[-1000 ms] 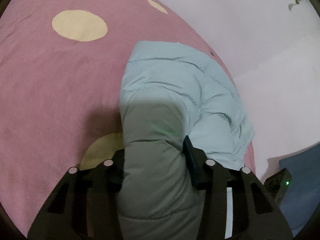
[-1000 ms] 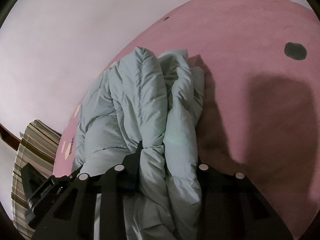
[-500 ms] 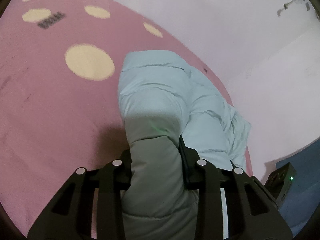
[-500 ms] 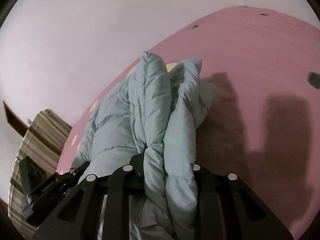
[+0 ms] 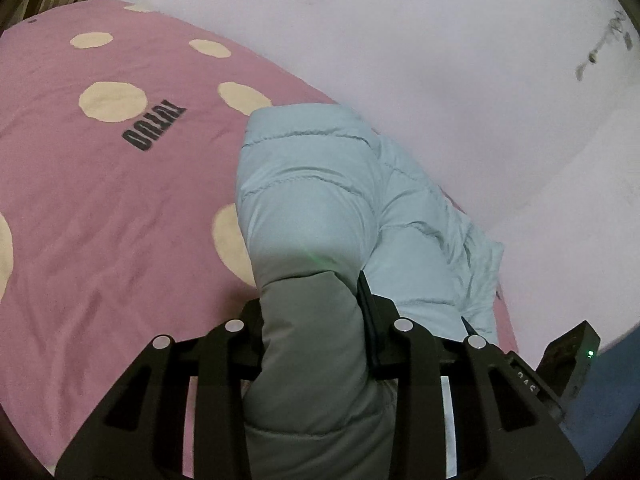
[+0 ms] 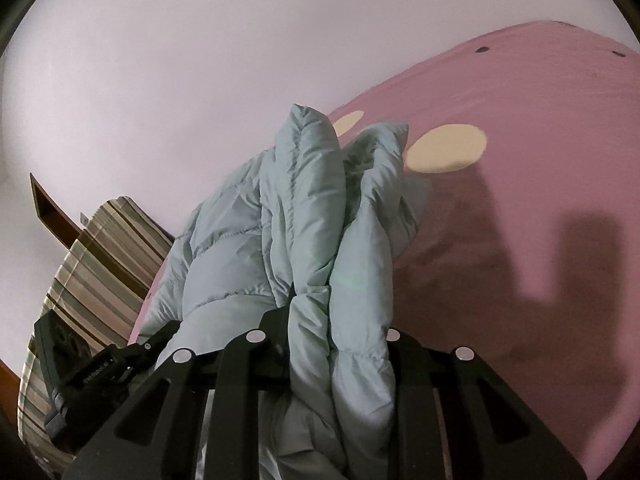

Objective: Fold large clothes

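**K:** Status check: left gripper (image 5: 310, 308) is clamped on a thick padded roll of the pale blue puffer jacket (image 5: 320, 200), jaws pinched in against the fabric on both sides. Looks like a sleeve or a folded edge, can't tell which.

**M:** Right side?

**K:** Right gripper (image 6: 336, 320) is closed on a bunched wad of the same jacket (image 6: 296, 216), several quilted layers squeezed between the fingers. Both grips look firm.

**M:** Where's the jacket sitting?

**K:** Far end rests on the pink bedspread (image 5: 100, 200), the one with cream dots and dark lettering (image 5: 156, 126), close to the edge by the white wall (image 5: 440, 60). Near end is raised into the grippers. Striped fabric (image 6: 92, 264) shows beyond the bed in the right wrist view, and a small black device with a green LED (image 5: 576, 356) sits low right in the left wrist view.

**M:** Progress?

**K:** My read: partway. Body is doubled over in layers, so at least one fold seems to be in. But it's lumpy and gathered on the right, not a flat stack.

**M:** What's left?

**K:** Probably lay the held end down over the rest, release, then flatten. Puffy fill will likely spring back, so expect it to need pressing. Can't see hem or collar, so final fold count is a guess.
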`<state>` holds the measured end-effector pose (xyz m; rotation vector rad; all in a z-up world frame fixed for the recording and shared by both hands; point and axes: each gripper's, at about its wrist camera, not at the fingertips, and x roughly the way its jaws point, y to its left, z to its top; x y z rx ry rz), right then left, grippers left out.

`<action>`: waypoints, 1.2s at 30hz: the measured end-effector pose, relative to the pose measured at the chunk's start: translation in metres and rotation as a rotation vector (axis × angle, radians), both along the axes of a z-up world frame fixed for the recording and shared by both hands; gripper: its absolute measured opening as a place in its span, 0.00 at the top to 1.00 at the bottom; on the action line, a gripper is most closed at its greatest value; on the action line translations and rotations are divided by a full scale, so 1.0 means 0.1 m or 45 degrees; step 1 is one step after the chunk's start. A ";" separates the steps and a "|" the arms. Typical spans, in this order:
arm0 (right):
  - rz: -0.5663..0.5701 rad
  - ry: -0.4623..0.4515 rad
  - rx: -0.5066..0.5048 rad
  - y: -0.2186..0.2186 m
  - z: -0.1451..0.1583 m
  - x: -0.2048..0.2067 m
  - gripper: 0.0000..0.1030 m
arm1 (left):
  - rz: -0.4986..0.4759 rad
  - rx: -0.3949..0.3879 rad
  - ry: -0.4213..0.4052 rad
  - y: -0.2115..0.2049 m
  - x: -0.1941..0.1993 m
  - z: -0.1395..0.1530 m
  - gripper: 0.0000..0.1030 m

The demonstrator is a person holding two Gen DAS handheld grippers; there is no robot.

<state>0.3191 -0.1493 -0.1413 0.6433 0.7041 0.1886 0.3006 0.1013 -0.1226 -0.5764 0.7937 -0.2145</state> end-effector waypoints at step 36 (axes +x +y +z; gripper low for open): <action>-0.023 0.169 0.026 0.06 -0.45 0.17 0.58 | 0.053 0.126 0.104 0.13 0.12 -0.36 0.45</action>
